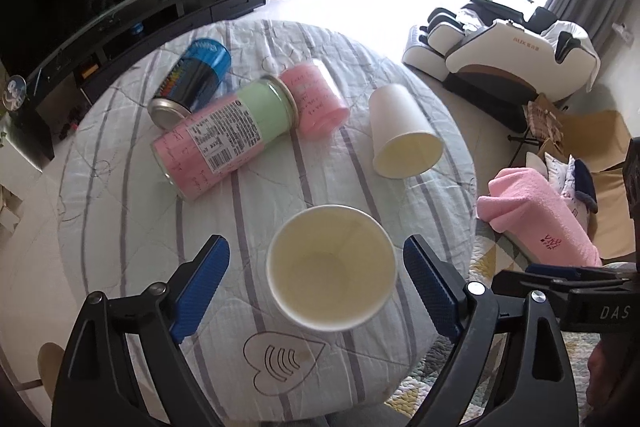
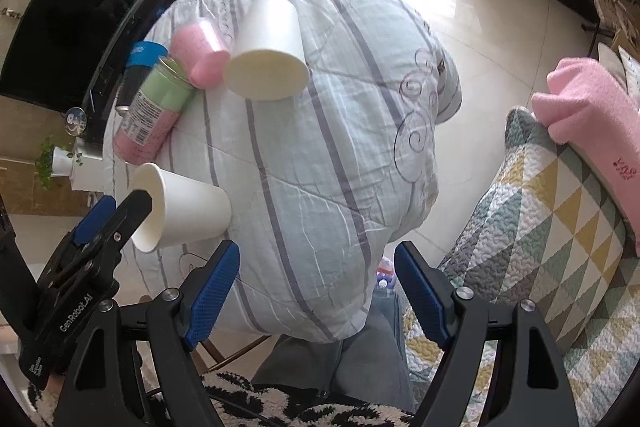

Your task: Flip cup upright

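A white paper cup (image 1: 331, 267) stands upright on the cloth-covered round table (image 1: 120, 187), its mouth up, between the open blue fingers of my left gripper (image 1: 316, 271) without touching them. It also shows in the right wrist view (image 2: 180, 207) with the left gripper beside it. A second white paper cup (image 1: 402, 133) lies on its side farther back, mouth toward me; it also shows in the right wrist view (image 2: 268, 55). My right gripper (image 2: 316, 291) is open and empty over the table's near edge.
A pink and green can (image 1: 224, 135), a blue can (image 1: 196, 79) and a pink cup (image 1: 316, 99) lie on their sides at the back left. A sofa with a pink towel (image 1: 536, 219) stands to the right. A massage chair (image 1: 500, 47) is beyond.
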The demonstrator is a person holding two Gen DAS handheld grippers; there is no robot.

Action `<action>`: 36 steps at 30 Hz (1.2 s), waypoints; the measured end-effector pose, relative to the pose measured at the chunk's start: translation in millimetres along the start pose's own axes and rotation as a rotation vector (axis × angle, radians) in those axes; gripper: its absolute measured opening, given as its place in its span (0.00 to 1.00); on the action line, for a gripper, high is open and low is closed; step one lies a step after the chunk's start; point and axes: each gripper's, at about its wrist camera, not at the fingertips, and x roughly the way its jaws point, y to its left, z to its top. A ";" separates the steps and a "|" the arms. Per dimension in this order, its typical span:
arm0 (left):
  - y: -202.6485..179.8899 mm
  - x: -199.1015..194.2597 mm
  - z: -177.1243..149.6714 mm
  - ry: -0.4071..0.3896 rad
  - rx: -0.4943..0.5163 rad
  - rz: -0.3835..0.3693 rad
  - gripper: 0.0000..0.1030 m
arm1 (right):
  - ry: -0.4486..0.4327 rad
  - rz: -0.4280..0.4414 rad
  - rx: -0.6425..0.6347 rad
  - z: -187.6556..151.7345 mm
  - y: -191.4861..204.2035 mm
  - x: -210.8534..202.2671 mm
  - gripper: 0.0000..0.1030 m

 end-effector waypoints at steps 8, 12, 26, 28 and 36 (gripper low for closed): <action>-4.6 -65.9 -3.0 -0.084 0.004 0.051 0.94 | -0.095 -0.028 -0.109 -7.4 20.9 -42.2 0.79; -3.1 -90.3 -9.3 -0.096 0.002 0.063 0.96 | -0.125 -0.037 -0.150 -16.7 31.9 -61.2 0.79; 6.4 -131.3 -41.1 -0.120 0.082 0.034 1.00 | -0.164 -0.048 -0.121 -64.9 52.7 -83.9 0.81; 8.8 -134.0 -45.6 -0.119 0.090 0.025 1.00 | -0.164 -0.040 -0.101 -69.4 52.9 -82.5 0.81; 14.1 -145.9 -55.1 -0.157 0.102 0.015 1.00 | -0.171 -0.039 -0.063 -80.7 53.8 -82.0 0.81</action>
